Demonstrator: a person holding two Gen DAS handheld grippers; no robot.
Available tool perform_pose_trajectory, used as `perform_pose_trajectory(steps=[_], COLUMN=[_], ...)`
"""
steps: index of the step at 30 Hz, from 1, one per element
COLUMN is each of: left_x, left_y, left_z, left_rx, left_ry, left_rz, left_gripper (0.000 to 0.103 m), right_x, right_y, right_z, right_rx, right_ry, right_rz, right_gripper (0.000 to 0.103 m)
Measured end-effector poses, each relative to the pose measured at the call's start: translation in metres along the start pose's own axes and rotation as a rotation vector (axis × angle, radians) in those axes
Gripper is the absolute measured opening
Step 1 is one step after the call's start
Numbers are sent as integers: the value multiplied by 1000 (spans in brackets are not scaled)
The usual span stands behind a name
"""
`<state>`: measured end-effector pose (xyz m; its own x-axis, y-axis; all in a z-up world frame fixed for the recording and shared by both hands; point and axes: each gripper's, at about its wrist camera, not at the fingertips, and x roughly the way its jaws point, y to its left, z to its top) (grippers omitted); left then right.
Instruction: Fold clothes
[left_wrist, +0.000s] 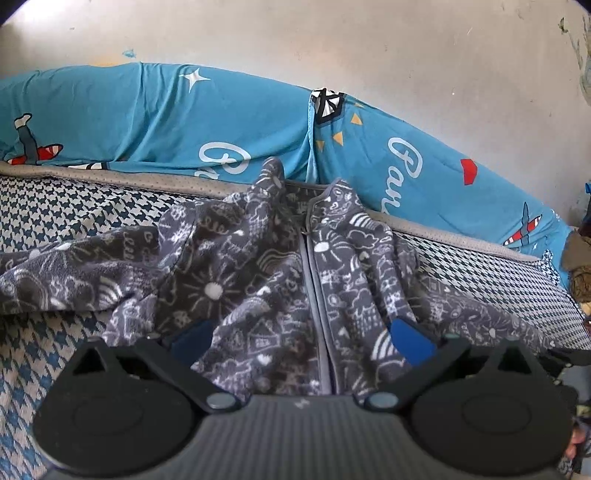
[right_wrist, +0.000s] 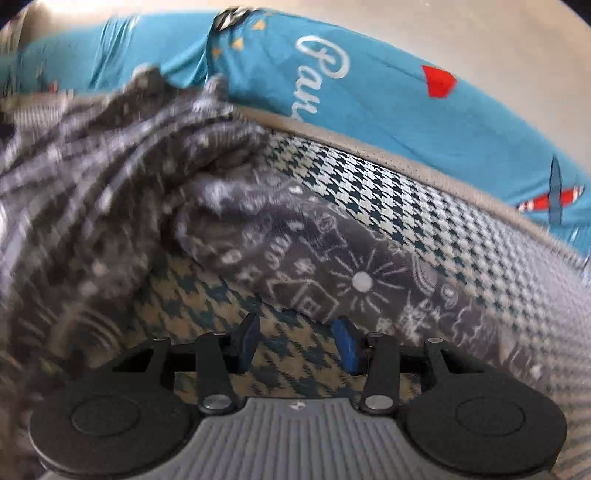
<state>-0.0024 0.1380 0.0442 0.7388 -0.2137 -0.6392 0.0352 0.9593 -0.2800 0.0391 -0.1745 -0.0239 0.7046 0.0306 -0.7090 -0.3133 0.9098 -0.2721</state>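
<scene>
A grey fleece jacket (left_wrist: 258, 266) with white doodle print lies front up and crumpled on the houndstooth cover (left_wrist: 74, 214), its zipper (left_wrist: 314, 295) running toward me. My left gripper (left_wrist: 301, 341) is open wide just over the jacket's lower front, one blue pad on either side of the zipper. In the right wrist view the jacket's sleeve (right_wrist: 351, 280) stretches out to the right, and the body (right_wrist: 92, 184) is a blurred mass on the left. My right gripper (right_wrist: 297, 343) is open at the sleeve's near edge, with only the houndstooth cover (right_wrist: 295, 369) between its pads.
A bright blue sheet (left_wrist: 166, 122) with white script, planes and red shapes is bunched along the back against a pale wall (left_wrist: 332, 44). A grey piped edge (left_wrist: 129, 177) borders the cover. Brownish items (left_wrist: 580, 266) sit at the far right.
</scene>
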Motion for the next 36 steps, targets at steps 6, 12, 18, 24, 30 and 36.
perform_pose_trajectory(steps=[6, 12, 18, 24, 30, 36], left_x=[2, 6, 11, 14, 18, 25], left_y=[4, 3, 2, -3, -9, -16], left_z=[1, -1, -2, -4, -10, -18], left_rx=[-13, 1, 8, 41, 80, 116], left_ry=[8, 17, 29, 44, 60, 84], left_rz=[3, 12, 17, 24, 25, 23], left_gripper=[103, 103, 103, 103, 103, 103], right_x=[8, 17, 14, -21, -41, -46], right_y=[-9, -9, 0, -23, -50, -67], right_z=[-2, 3, 9, 12, 10, 3], right_rx=[42, 82, 64, 141, 261, 348], right_ry=[-34, -62, -70, -60, 16, 42], right_rz=[-12, -24, -54, -147, -196, -282], right_gripper=[49, 47, 13, 7, 7, 7])
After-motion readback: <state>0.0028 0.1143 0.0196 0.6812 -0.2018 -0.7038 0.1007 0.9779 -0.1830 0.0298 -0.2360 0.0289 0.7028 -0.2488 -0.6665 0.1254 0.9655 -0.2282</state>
